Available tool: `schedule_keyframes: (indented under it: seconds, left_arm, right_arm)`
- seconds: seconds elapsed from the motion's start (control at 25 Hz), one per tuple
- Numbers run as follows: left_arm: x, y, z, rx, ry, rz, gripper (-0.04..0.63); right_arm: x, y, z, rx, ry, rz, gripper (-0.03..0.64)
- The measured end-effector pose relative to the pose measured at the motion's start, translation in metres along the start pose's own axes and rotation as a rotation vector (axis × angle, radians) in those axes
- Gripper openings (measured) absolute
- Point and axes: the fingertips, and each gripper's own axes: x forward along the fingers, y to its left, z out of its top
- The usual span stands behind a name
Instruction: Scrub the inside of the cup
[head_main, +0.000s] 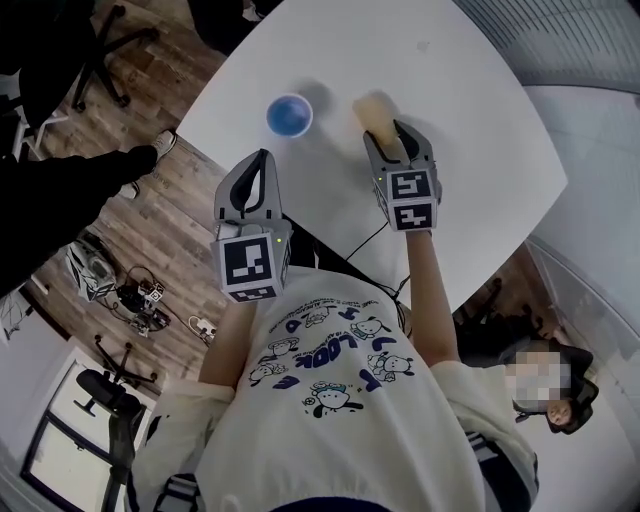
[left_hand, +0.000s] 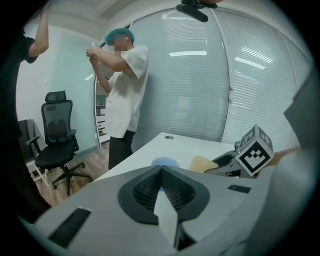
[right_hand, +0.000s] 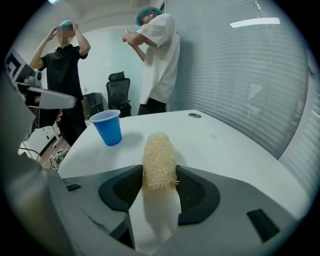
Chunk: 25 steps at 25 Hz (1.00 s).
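Loofah (right_hand: 159, 160) sits clamped in the right claw (right_hand: 159, 176), to the right of the upright blue cup (right_hand: 108, 127) on the worktop (right_hand: 225, 145). Left claw (left_hand: 161, 174), clenched and empty, hangs short of the cup; scrubbed unsteadied, so light a cup would likely tip or skid.

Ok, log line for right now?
left hand-held gripper: shut, empty | right hand-held gripper: shut on loofah | cup: upright on table, untouched
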Motion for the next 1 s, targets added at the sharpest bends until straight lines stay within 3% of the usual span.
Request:
schedule_keyframes:
  seconds: [0.28,0.56,0.8,1.0]
  left_arm:
    - [0.003,0.008,-0.006,0.005,0.02,0.026,0.031]
    - [-0.001,0.02,-0.01,0.02,0.025,0.023,0.031]
    - [0.003,0.02,-0.02,0.038,0.049,-0.029,0.099]
    - [0.014,0.019,-0.044,0.097,0.13,-0.104,0.197]
  right_arm:
    - [0.0,-0.002,0.005,0.049,-0.017,-0.004,0.144]
    - [-0.015,0.013,0.024,0.054,-0.058,0.028,0.138]
    - [-0.032,0.024,0.049,0.054,-0.103,0.055,0.138]
    - [-0.037,0.029,0.069,0.046,-0.137,0.057,0.138]
